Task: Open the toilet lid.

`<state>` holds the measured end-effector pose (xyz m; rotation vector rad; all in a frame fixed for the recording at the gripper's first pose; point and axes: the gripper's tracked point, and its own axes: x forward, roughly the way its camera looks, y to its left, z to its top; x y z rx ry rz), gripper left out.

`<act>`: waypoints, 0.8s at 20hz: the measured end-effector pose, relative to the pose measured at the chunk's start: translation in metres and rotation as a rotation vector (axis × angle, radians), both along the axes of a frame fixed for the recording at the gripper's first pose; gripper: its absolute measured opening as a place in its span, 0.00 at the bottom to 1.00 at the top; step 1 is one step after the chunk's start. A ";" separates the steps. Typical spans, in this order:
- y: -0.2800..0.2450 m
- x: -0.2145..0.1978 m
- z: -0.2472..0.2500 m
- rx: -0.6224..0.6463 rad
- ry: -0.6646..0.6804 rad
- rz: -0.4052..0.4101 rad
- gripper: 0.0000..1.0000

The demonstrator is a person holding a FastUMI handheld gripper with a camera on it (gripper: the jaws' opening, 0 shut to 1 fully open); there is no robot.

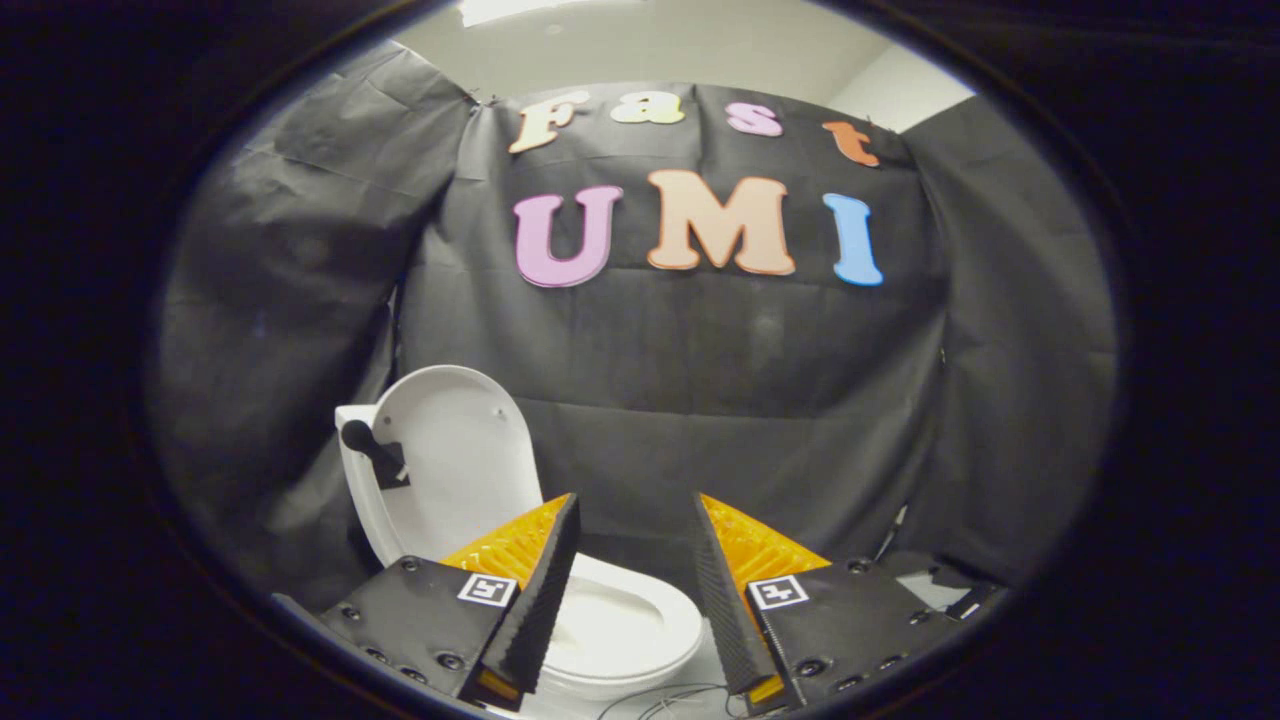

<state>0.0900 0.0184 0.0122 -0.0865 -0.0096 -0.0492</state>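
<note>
White plastic toilet (600,625) sits low in the gripper view, set against the black cloth wall (720,400) of the booth. Toilet lid (455,455) is raised — standing upright, or close to it, leaning back toward the tank (352,470), inner face turned to the camera. A dark knob-like fitting (362,440) juts out at the lid's left edge, near the tank; what it is cannot be told.

Seat (625,620) lies flat on the bowl, oval opening showing between and below the fingers. The left finger overlaps the seat's near rim in the view; whether it touches is not clear.

Gripper (635,515): fingers spread wide apart, tips splayed outward from each other, nothing between them. Ribbed inner faces point toward the gap. Neither finger presses on the lid — the lid stands beyond and to the left of the left finger (540,580), apart from it. Right finger (725,590) has only the cloth wall behind its tip. Small square markers (487,589) sit on the finger mounts, one each side.

Thin wires (670,700) trail on the pale floor just in front of the bowl, between the finger bases. Above the cloth, a strip of pale ceiling (650,45).
</note>
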 end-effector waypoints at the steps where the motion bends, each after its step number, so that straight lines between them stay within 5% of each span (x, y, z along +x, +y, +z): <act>1: -0.007 -0.003 -0.007 0.003 0.013 -0.006 0.70; 11: -0.016 -0.025 -0.046 0.016 0.160 0.039 0.70; 16: -0.016 -0.052 -0.022 0.031 0.070 0.061 0.69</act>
